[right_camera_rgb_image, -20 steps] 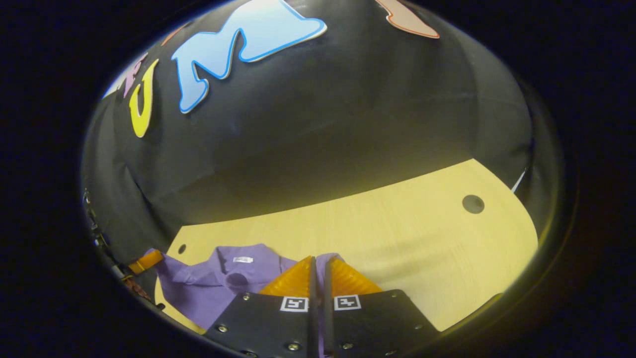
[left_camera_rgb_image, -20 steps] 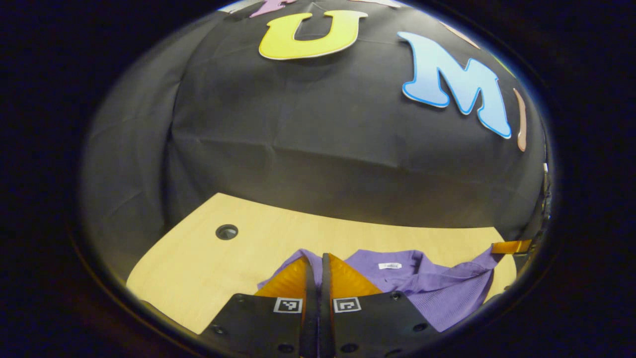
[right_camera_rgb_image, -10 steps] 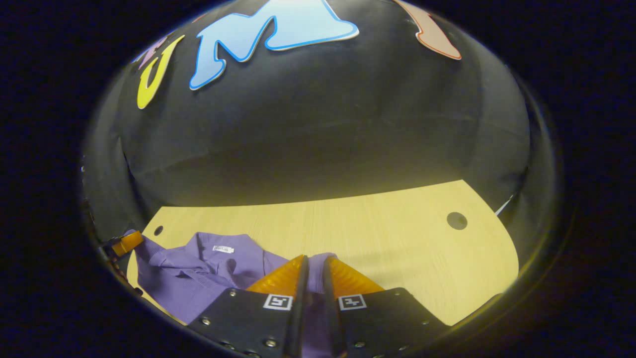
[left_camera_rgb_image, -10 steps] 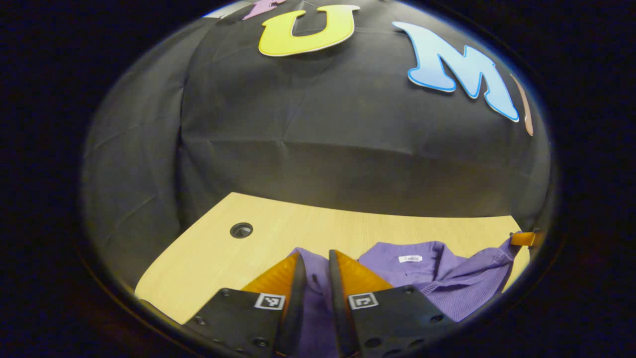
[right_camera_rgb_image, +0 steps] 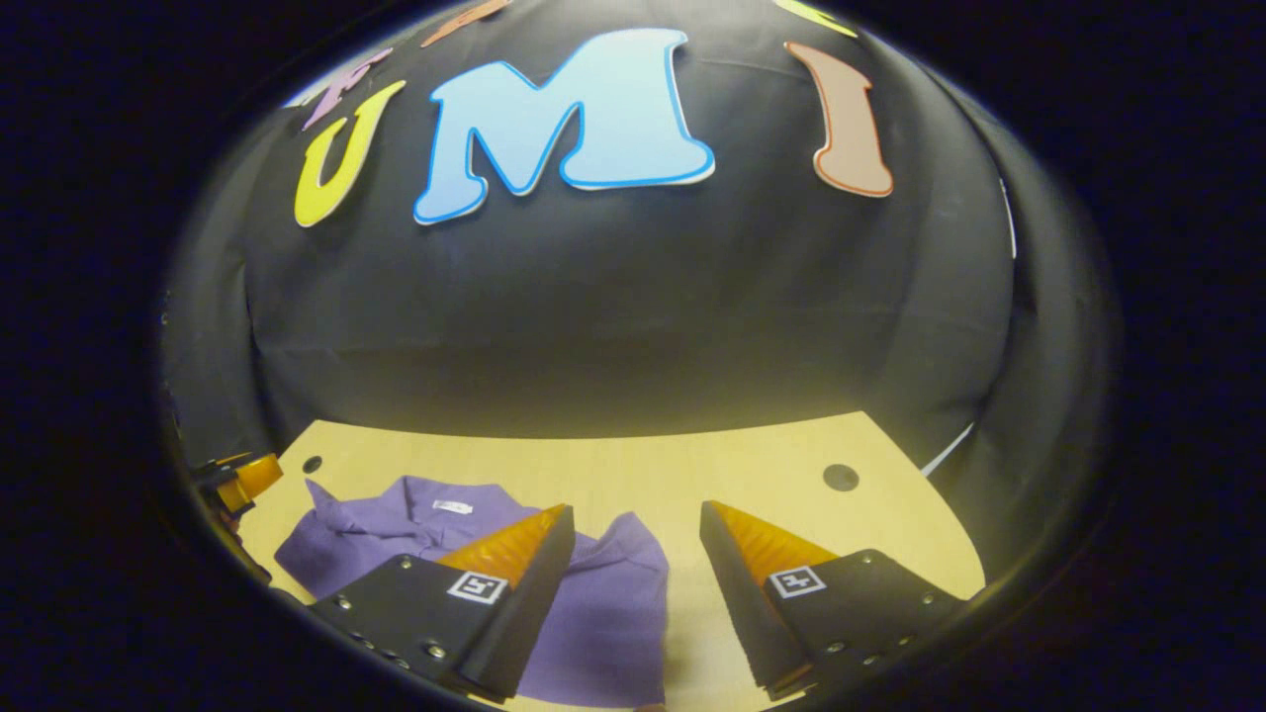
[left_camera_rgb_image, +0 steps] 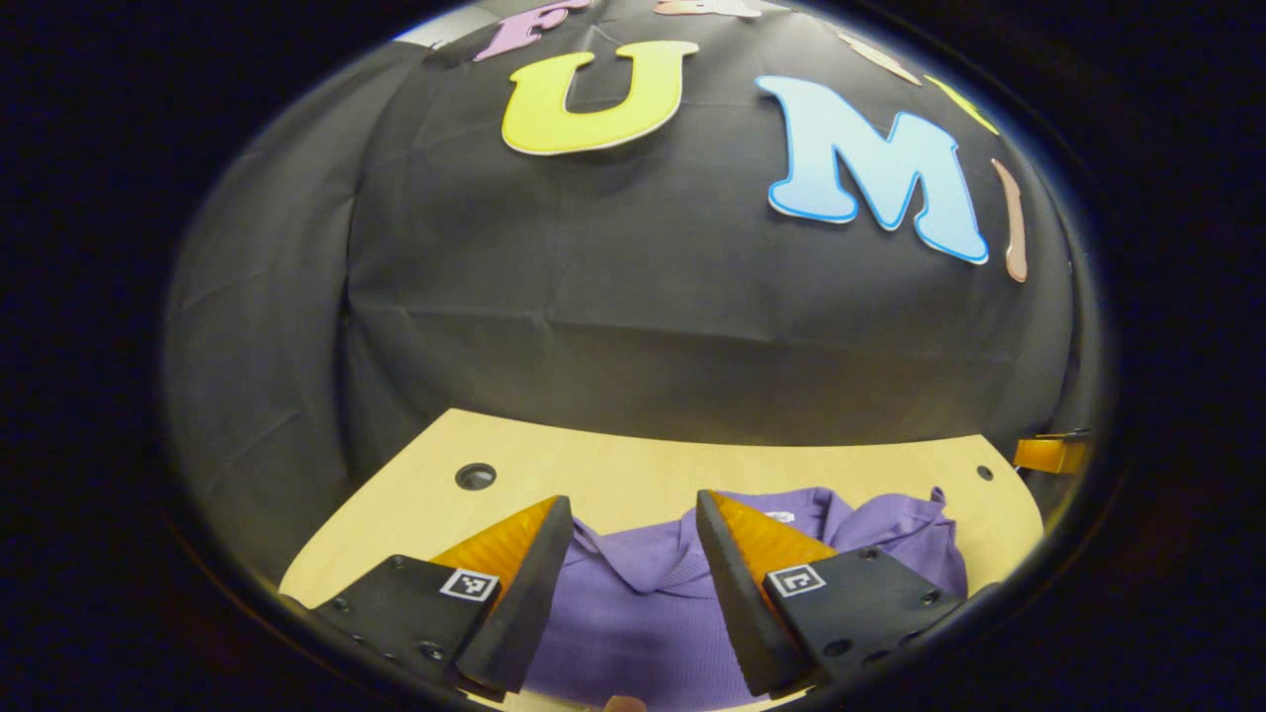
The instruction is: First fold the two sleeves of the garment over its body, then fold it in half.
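The left gripper [left_camera_rgb_image: 633, 534] is hovering with fingers spread wide over the purple shirt [left_camera_rgb_image: 653, 603] lying on the table [left_camera_rgb_image: 613, 465]; the right gripper [right_camera_rgb_image: 633, 544] is gaping too. The shirt is looking light, limp and crease-prone, so pinching a hem edge probably suits best.

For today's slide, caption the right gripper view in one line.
Open right gripper above a purple shirt lying on the wooden table.

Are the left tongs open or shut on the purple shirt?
Open: the left tongs stand spread wide above the purple shirt, gripping nothing.
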### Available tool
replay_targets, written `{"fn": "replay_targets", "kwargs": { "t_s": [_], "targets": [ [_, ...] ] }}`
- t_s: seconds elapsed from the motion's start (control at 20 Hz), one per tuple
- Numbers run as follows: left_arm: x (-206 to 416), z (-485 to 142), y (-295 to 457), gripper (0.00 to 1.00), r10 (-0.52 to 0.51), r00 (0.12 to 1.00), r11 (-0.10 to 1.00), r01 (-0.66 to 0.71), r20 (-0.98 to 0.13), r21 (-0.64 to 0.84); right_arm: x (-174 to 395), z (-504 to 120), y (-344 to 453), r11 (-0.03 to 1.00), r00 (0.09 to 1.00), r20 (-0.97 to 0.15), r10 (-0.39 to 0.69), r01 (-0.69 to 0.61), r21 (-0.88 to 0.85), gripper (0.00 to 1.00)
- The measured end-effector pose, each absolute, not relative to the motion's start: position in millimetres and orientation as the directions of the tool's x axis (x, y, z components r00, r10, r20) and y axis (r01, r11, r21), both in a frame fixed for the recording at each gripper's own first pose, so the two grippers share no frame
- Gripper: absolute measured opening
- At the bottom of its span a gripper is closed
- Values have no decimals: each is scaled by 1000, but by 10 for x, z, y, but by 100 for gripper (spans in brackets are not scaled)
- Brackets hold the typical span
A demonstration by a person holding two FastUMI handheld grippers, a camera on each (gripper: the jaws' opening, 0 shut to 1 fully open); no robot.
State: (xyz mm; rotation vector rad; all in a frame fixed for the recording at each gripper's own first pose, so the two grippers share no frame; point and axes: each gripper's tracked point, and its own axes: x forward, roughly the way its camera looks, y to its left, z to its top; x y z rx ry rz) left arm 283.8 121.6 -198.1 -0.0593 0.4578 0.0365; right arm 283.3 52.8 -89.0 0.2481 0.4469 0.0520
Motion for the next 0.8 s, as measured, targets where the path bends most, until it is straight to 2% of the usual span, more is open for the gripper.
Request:
{"fn": "replay_targets", "kwargs": {
  "t_s": [0.05,0.15,0.2,0.55,0.8],
  "targets": [
    [2757,-1894,1187,84,7,902,998,-32,-432,-50,2731,-803,539,970,906,-411,97,6,244,81],
    [2590,-1720,1149,94,-15,913,999,-3,-408,-44,2482,-609,574,973,920,-384,81,11,231,80],
    [2507,-1646,1131,95,-26,918,999,12,-395,-39,2356,-512,601,975,926,-370,73,13,224,80],
    [1874,-1193,966,95,-126,944,992,127,-305,-17,1455,69,770,991,966,-259,18,18,134,80],
    [1480,-881,841,95,-166,955,985,171,-244,-1,1077,282,839,991,979,-204,14,14,135,82]
  ]
}}
